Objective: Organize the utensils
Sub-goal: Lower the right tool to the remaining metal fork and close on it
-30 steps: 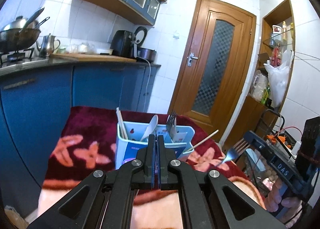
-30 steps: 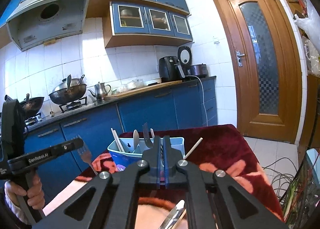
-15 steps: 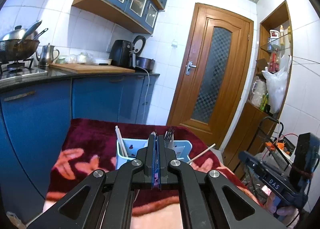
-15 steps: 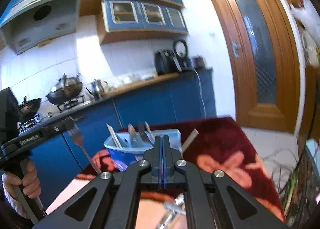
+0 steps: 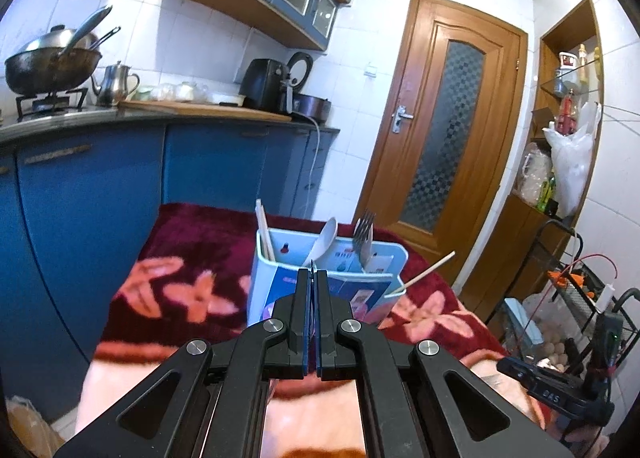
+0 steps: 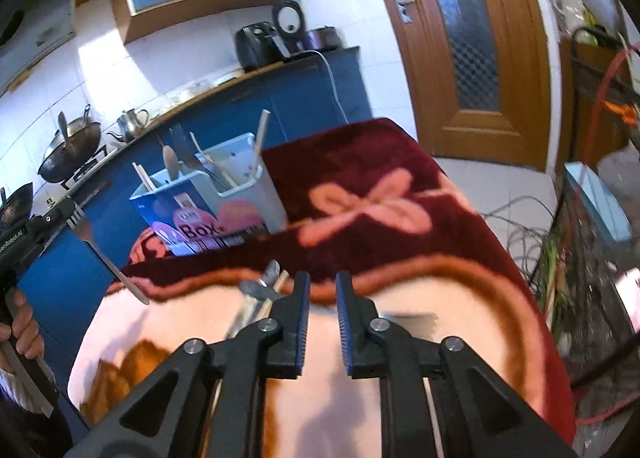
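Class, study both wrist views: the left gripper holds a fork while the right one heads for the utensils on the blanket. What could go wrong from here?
1. The left gripper pinches the fork only at its tines, handle dangling; it may swing or slip.
2. The right gripper has just been opening, nothing between its jaws. The loose utensils overlap on the soft blanket, so it may grab two.
3. The box looks light; pushing utensils in may tip it.

Right gripper (image 6: 321,290) hides blurred utensils (image 6: 260,292).

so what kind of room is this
A home kitchen, most likely. A wok sits on a gas burner beside a metal kettle, blue cabinets run under the worktop, and a utensil box with forks and chopsticks stands on a blanket-covered table.
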A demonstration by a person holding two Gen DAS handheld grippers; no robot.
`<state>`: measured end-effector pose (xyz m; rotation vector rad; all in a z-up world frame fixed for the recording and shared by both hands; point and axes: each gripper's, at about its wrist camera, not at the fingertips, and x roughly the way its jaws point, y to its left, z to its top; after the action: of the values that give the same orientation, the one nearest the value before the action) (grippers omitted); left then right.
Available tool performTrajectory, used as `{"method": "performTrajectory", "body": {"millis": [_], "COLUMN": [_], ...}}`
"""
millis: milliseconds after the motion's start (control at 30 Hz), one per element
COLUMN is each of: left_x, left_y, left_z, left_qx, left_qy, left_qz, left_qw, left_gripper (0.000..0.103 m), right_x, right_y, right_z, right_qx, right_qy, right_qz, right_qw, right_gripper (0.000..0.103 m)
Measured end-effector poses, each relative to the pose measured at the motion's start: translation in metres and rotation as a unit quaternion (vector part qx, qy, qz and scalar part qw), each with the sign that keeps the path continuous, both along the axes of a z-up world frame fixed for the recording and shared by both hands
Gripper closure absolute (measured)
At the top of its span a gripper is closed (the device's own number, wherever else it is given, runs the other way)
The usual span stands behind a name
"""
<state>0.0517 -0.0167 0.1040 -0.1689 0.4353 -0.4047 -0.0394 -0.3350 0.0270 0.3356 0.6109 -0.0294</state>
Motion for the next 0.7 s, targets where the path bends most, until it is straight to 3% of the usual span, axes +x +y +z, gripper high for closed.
{"method": "performTrajectory", "body": {"millis": [300,500,700], "left_x": [-0.009,-0.014,-0.014], "left_y": [-0.004,-0.004,-0.001], "left_z": [-0.003,-0.002,-0.002], "left_qx": [0.003,0.003,0.002], "left_qy": [-0.001,0.000,0.002], "left_qz": [0.009,0.015,0.021], "left_qw": [1.0000,0.9999,0.9998], "left_gripper": [0.102,0.102,0.102], "right_x": [-0.022,-0.021,-0.008], "right_y": [-0.010,-0.021,-0.028], "right_z": [-0.026,-0.040,-0.046], "right_qx": [0.001,0.014,0.026], "right_qy": [0.042,0.062,0.051], "right_qz": [-0.035,-0.058,-0.067], "right_qw": [0.999,0.996,0.996], "right_gripper": [0.078,0.068,0.062]}}
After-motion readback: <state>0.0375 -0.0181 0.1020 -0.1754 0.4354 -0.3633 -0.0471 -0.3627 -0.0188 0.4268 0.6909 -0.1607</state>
